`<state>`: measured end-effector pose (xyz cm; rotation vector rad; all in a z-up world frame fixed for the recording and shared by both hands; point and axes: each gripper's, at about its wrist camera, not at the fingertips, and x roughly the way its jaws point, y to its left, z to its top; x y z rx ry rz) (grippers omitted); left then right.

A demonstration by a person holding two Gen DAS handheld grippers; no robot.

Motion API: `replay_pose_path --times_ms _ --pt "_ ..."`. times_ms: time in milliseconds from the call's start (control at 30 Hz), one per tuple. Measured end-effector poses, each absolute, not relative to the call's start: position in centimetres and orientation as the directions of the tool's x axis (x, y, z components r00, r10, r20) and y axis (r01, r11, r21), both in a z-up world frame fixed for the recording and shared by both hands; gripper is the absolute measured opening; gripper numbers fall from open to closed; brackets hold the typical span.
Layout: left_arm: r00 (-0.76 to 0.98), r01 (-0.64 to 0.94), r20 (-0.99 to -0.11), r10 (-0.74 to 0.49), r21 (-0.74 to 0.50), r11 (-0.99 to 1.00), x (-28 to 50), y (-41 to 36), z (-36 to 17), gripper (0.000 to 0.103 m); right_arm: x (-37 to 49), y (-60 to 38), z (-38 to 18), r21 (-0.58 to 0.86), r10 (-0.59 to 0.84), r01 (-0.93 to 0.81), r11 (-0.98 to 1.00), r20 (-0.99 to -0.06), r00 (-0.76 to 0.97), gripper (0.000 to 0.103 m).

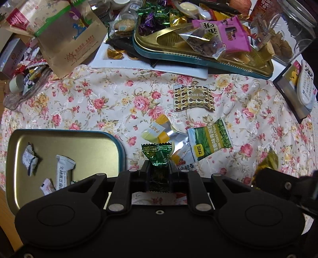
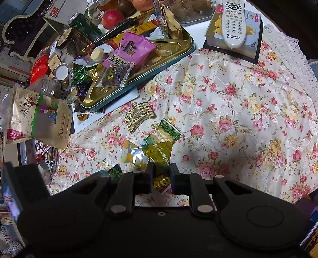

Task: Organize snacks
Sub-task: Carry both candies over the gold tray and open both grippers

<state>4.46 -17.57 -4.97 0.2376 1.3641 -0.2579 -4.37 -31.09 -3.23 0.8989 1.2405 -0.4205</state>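
Left wrist: left gripper [image 1: 159,168] apparently clamps green candy [image 1: 158,153].

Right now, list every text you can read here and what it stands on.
"PAST": yellow and silver wrapper.
"Garlic Flavor": green pea packet.
"02": spiral calendar.
Blurred or too small to read: the print on the pink packet, brown paper bag, remote control and both held candies.
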Motion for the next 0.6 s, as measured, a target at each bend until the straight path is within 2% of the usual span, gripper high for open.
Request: replay_pose_path --times_ms 200,600 --pt "0.251 0.353 -0.968 -0.031 0.062 0.934 3.5 -16.9 -3.0 0.023 -4.7 -30.8 -3.1 0.349 0.185 0.709 0.613 -0.936 0.300 0.018" --pt "0.239 0.328 -0.970 -0.041 0.041 0.944 3.7 -14.4 -1.8 0.023 -4.8 -29.4 -4.1 0.312 0.178 0.705 0.638 -0.949 0.259 0.018"
